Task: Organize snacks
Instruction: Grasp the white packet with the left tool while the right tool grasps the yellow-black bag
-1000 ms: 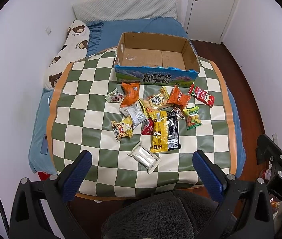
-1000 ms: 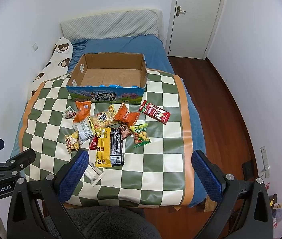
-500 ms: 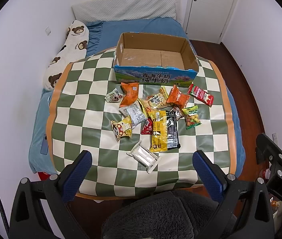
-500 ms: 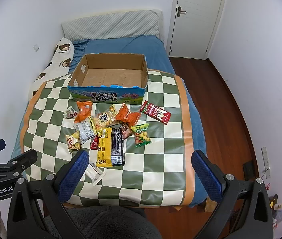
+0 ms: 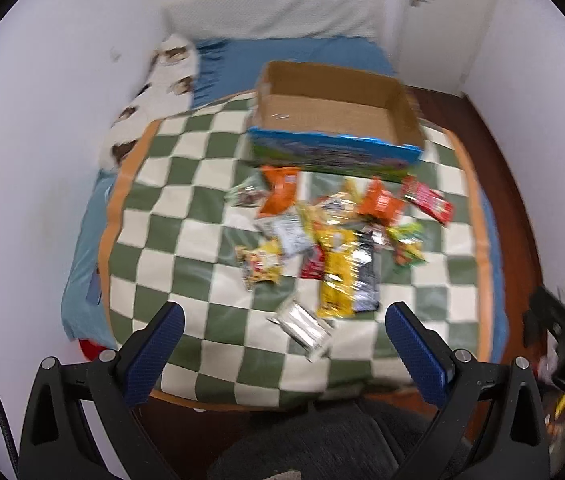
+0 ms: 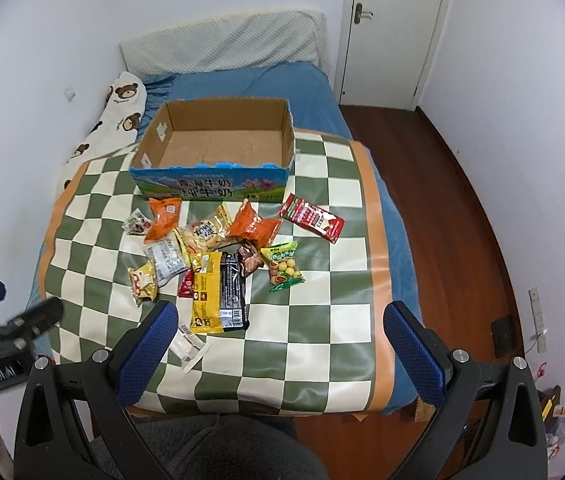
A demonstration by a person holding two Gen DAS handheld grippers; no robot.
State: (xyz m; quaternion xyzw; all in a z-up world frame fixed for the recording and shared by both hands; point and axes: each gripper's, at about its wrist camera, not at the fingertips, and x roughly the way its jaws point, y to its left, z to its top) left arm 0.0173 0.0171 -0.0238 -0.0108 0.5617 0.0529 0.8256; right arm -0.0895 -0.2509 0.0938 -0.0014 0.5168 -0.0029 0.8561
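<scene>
Several snack packets lie in a loose pile on the green-and-white checked cloth (image 6: 314, 320). Among them are a yellow-and-black pack (image 6: 218, 292), a green candy bag (image 6: 284, 266), a red packet (image 6: 311, 218), two orange bags (image 6: 164, 218) and a clear white packet (image 5: 302, 326) nearest me. An open, empty cardboard box (image 6: 218, 148) stands behind the pile. It also shows in the blurred left wrist view (image 5: 332, 120). My left gripper (image 5: 282, 346) and right gripper (image 6: 278, 344) are both open and empty, held above the near edge of the cloth.
The cloth covers a blue bed with a bear-print pillow (image 6: 120, 114) at the left wall. A white door (image 6: 394, 28) and wood floor (image 6: 462, 240) are at the right. A grey fuzzy seat (image 6: 222, 448) is below me.
Both grippers have moved forward toward the pile. The left wrist view is now motion-blurred and has swung. The snacks and box have not moved.
</scene>
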